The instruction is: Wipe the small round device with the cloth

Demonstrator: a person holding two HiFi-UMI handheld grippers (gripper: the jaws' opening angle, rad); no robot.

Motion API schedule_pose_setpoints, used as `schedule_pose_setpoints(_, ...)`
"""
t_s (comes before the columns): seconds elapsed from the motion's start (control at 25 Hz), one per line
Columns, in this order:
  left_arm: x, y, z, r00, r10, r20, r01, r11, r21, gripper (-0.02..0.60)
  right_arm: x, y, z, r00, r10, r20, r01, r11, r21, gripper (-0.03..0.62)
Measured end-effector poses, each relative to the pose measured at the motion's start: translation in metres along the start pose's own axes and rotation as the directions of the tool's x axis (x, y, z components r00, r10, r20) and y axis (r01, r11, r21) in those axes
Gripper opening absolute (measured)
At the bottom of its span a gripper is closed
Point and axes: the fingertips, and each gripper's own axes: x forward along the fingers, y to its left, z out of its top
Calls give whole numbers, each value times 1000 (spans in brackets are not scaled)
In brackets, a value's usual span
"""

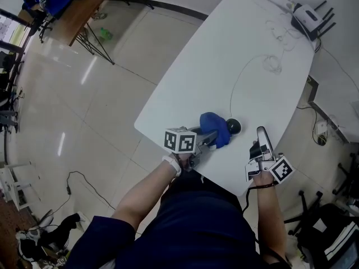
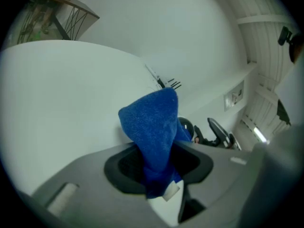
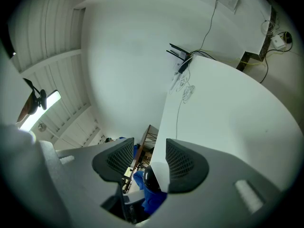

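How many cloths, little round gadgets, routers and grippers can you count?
Blue cloth: 1
Small round device: 1
Router: 1
Grippers: 2, the left gripper and the right gripper
Total: 5

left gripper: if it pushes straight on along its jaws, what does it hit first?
Most likely the small black round device, with the blue cloth clamped in the left gripper leading. The device sits just behind the cloth; whether they touch yet is unclear.
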Motion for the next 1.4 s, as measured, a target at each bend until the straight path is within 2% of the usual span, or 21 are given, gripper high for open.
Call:
schedule_pose_setpoints(0.2, 7, 13, -1, 987, 117, -112, -111, 992, 56, 158, -5, 2, 4, 1000, 6, 20, -6, 1000, -2, 212)
schedule_pose_setpoints(0.28, 8, 19, -1, 968, 197, -156, -177, 975, 132, 158, -10, 3, 6, 999, 6, 34, -6, 1000, -1, 210)
schedule_pose_setpoints(0.32, 8, 22, -1, 953, 245, -178, -211, 959, 190, 158, -12, 3, 7, 999, 7, 41, -7, 1000, 1, 209)
schedule_pose_setpoints(0.36, 8, 24, -2, 935, 297, -196, -242, 935, 261, 158, -15, 4, 8, 999, 7, 48, -7, 1000, 1, 209)
schedule_pose_setpoints(0.4, 8, 26, -1, 914, 349, -206, -267, 901, 343, 158, -18, 4, 9, 999, 5, 54, -5, 1000, 0, 207)
schedule_pose_setpoints(0.48, 7, 30, 3, 873, 451, -185, -305, 801, 516, 158, -26, 5, 10, 998, 1, 67, -1, 1000, 1, 201)
schedule_pose_setpoints(0.52, 5, 32, 6, 856, 491, -162, -321, 750, 579, 158, -30, 6, 10, 997, 1, 72, -1, 1000, 1, 199)
schedule_pose_setpoints(0.56, 4, 34, 8, 845, 516, -141, -336, 717, 611, 158, -34, 7, 9, 997, 3, 77, -3, 1000, 1, 199)
schedule_pose_setpoints(0.6, 2, 34, 9, 844, 522, -122, -350, 709, 612, 156, -37, 8, 9, 997, 4, 82, -5, 1000, 2, 198)
schedule_pose_setpoints(0.64, 0, 31, 9, 854, 509, -106, -360, 727, 584, 156, -41, 9, 9, 996, 6, 87, -7, 1000, 5, 196)
schedule_pose_setpoints(0.68, -3, 26, 9, 876, 473, -92, -359, 767, 532, 155, -44, 9, 8, 996, 9, 90, -9, 1000, 6, 196)
schedule_pose_setpoints(0.76, -11, 6, 7, 933, 355, -55, -309, 871, 381, 155, -50, 12, 7, 995, 15, 95, -15, 1000, -2, 195)
schedule_pose_setpoints(0.8, -16, -7, 8, 957, 289, -24, -268, 915, 302, 155, -54, 13, 7, 995, 17, 98, -16, 1000, -9, 195)
schedule_pose_setpoints(0.84, -23, -20, 10, 973, 231, 8, -226, 945, 236, 155, -57, 13, 7, 995, 17, 101, -16, 1000, -13, 193)
schedule_pose_setpoints(0.88, -29, -33, 11, 983, 184, 27, -186, 963, 193, 155, -59, 14, 6, 994, 15, 105, -14, 1000, -14, 193)
schedule_pose_setpoints(0.96, -33, -57, 6, 993, 117, 22, -119, 976, 181, 155, -63, 13, 6, 994, 8, 111, -7, 1000, -11, 190)
schedule_pose_setpoints(1.08, -32, -94, 8, 999, 35, 35, -42, 973, 227, 155, -66, 12, 8, 993, 6, 122, -4, 1000, -11, 189)
schedule_pose_setpoints(1.16, -27, -117, 17, 995, -54, 82, 35, 975, 219, 155, -67, 14, 9, 992, 11, 127, -9, 1000, -15, 186)
schedule_pose_setpoints(1.24, -19, -125, 26, 984, -112, 139, 87, 980, 178, 155, -69, 16, 8, 992, 11, 127, -9, 1000, -14, 184)
schedule_pose_setpoints(1.32, -10, -112, 29, 978, -98, 186, 80, 992, 99, 155, -70, 16, 6, 992, 5, 126, -4, 1000, -11, 184)
schedule_pose_setpoints(1.4, -4, -90, 22, 976, -49, 215, 48, 999, 8, 155, -71, 15, 5, 992, 0, 127, 1, 1000, -7, 184)
